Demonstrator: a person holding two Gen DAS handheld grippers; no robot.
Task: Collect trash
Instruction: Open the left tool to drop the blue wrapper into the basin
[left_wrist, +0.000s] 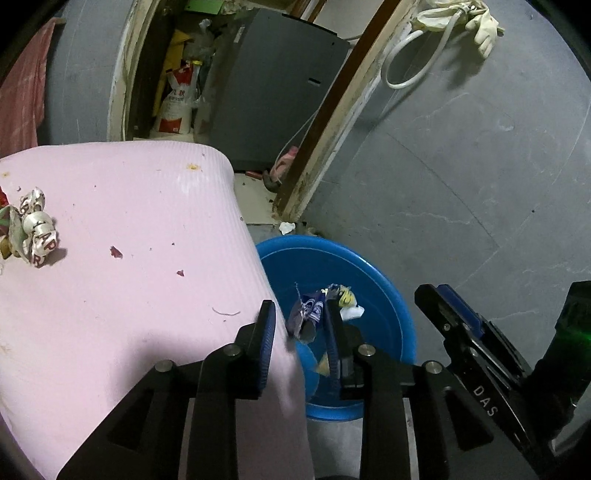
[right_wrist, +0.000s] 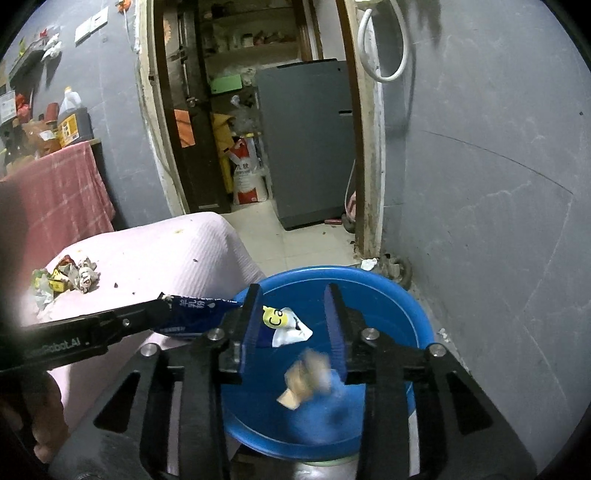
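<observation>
Below right hand-held gripper (right_wrist: 293, 325): blue basin (right_wrist: 406, 302), blurred tan scrap (right_wrist: 306, 380).

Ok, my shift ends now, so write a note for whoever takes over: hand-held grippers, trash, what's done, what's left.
Left hand-held gripper: open, crumpled dark-blue wrapper loose between its fingers, over the round blue plastic basin.
Right hand-held gripper: open over the basin; a blurred tan scrap below it.
Done: white-and-yellow wrapper in basin.
Left: crumpled wrapper pile on the pink foam mat.
</observation>
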